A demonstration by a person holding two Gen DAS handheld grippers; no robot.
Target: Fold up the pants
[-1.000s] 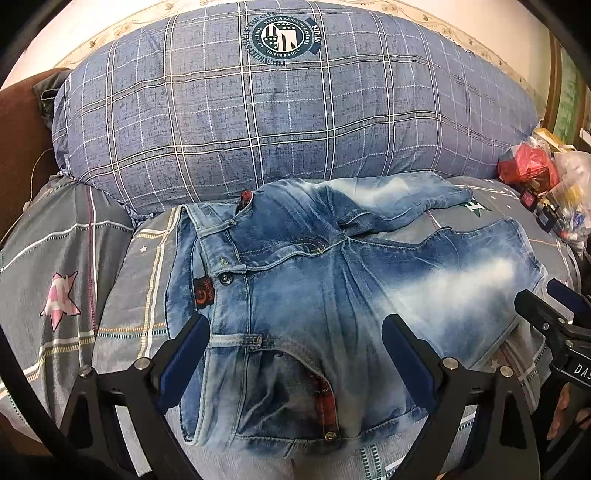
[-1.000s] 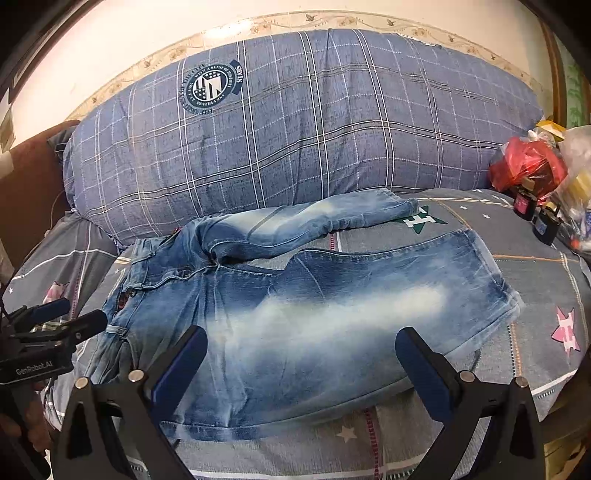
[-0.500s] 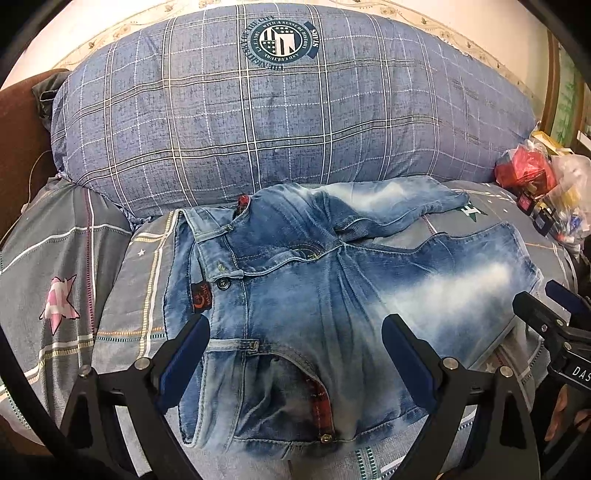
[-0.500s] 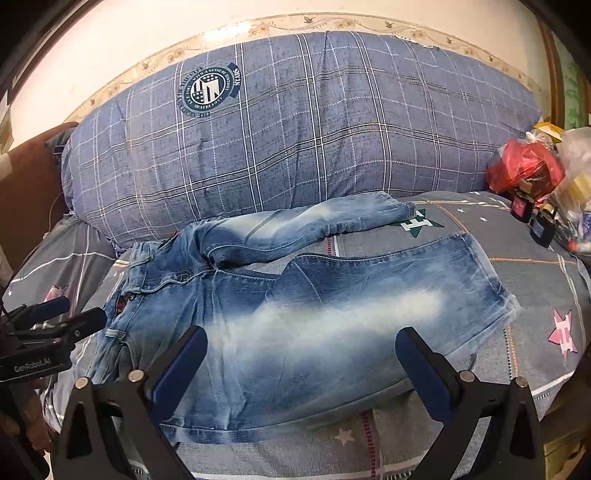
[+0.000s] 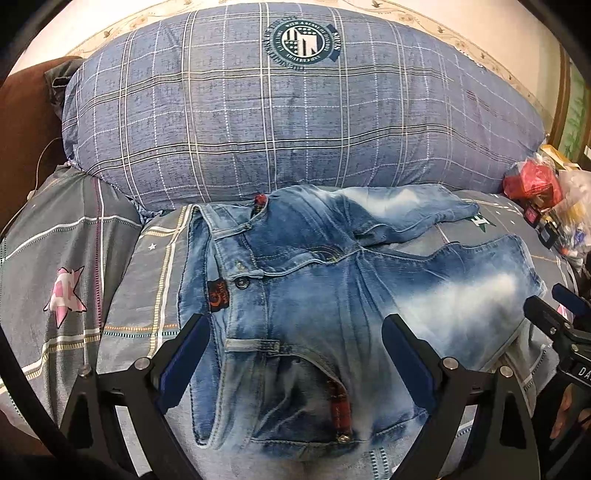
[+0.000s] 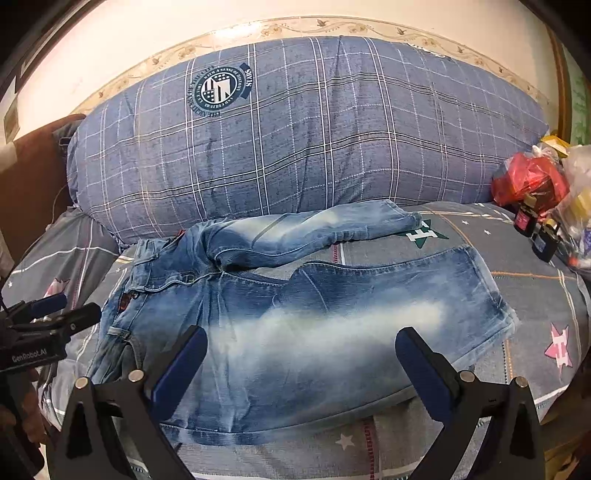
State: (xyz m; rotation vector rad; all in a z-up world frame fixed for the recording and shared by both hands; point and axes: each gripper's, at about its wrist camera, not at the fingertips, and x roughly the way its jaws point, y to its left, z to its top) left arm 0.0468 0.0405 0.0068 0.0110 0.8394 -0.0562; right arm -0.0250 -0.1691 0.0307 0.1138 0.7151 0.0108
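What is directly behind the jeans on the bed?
A large blue plaid pillow with a round crest stands behind the jeans, its base meeting the far leg. The wall shows above it; what lies behind the pillow is hidden.

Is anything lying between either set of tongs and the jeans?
Nothing visible. The left tongs hang open over the waist of the jeans, the right tongs open over the near leg. The bags sit far right, off the denim.

Blue plaid pillow (image 6: 314, 147) leaning against cream wall (image 6: 221, 22), grey star-print bedsheet (image 6: 535, 295) spreading below the pillow, brown headboard (image 5: 22, 147) showing left of the pillow
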